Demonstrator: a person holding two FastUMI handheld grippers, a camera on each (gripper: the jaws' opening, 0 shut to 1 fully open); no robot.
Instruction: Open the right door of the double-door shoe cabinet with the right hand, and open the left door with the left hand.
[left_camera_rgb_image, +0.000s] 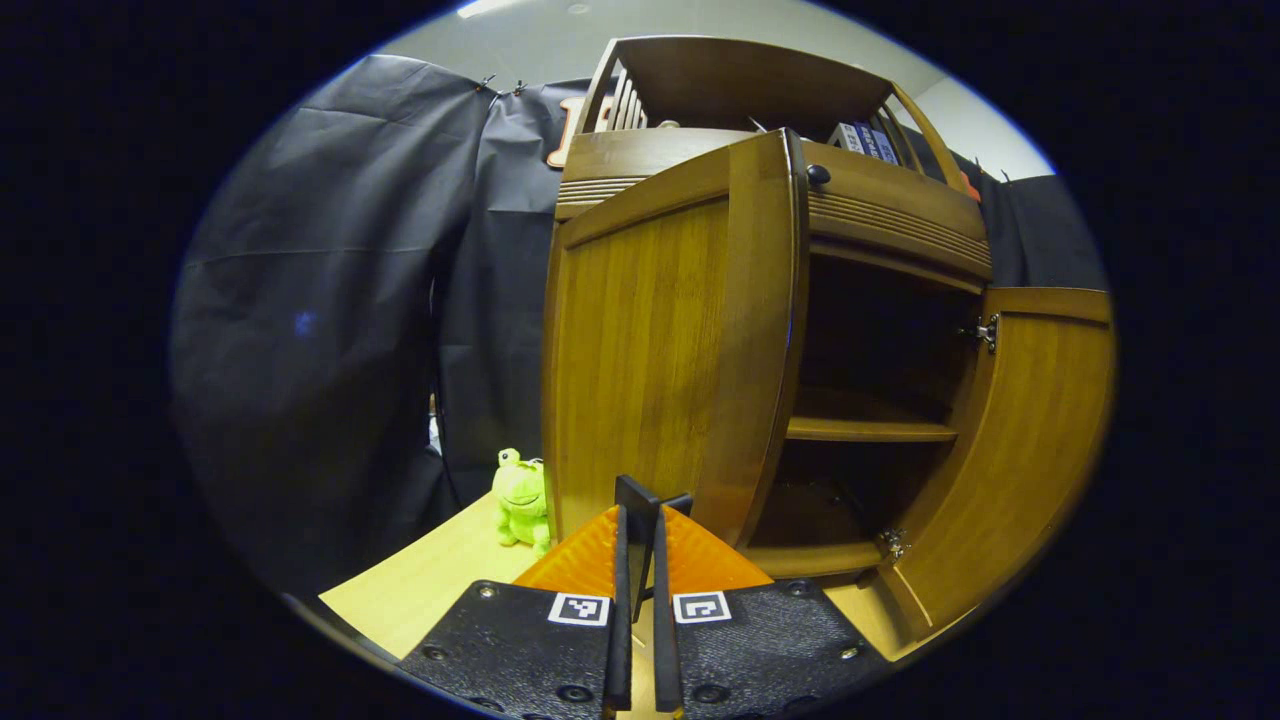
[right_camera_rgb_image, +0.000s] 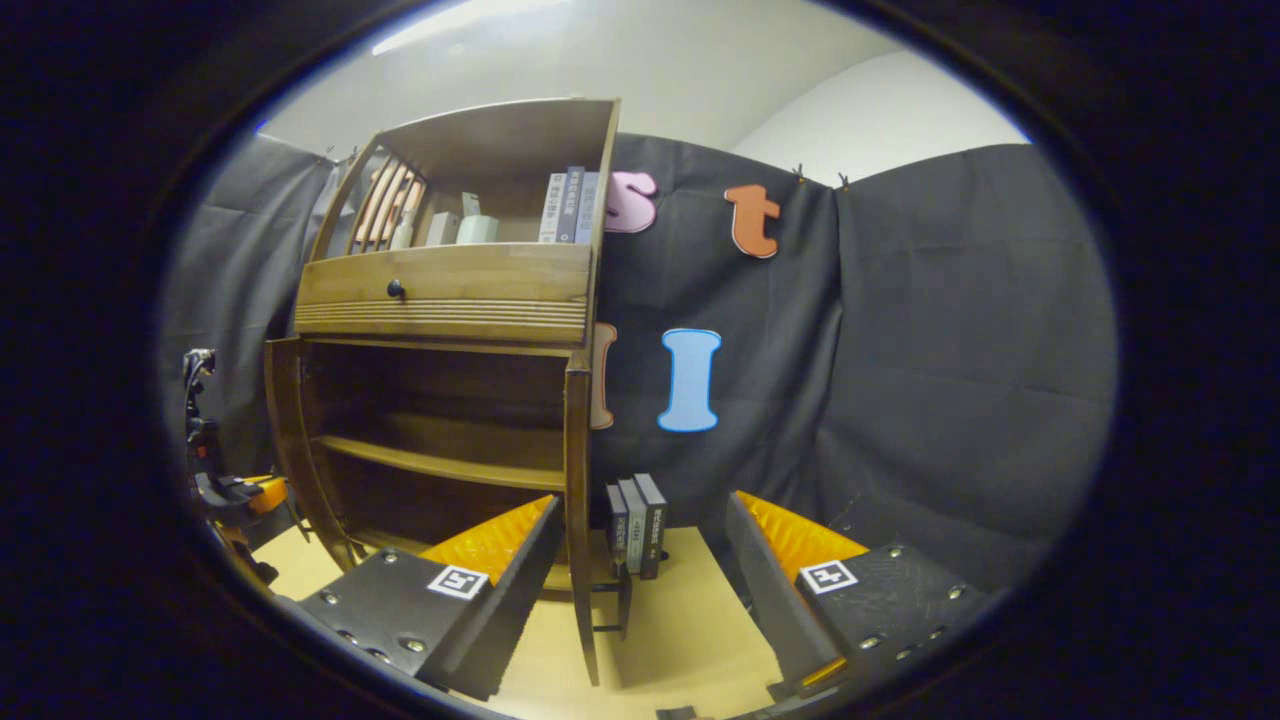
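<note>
Left gripper: your fingers are closed on the left door's handle. Right gripper: wide, straddling the right door's edge, not touching.

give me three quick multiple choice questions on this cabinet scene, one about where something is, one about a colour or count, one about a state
1. Where does the plush frog sit?
A. on the table left of the cabinet
B. on the inner shelf
C. on top of the cabinet

2. What colour is the frog?
A. red
B. bright green
C. white

3. How does the right door stand?
A. fully closed
B. removed and lying on the table
C. swung open, edge toward the camera

Answers:
1 A: the left gripper view shows it on the table by the cabinet's left side.
2 B: it is plainly green there.
3 C: the right gripper view shows the door's thin edge between the wide-open right gripper fingers, with the inner shelf exposed. The left gripper is shut in front of the left door.
</note>
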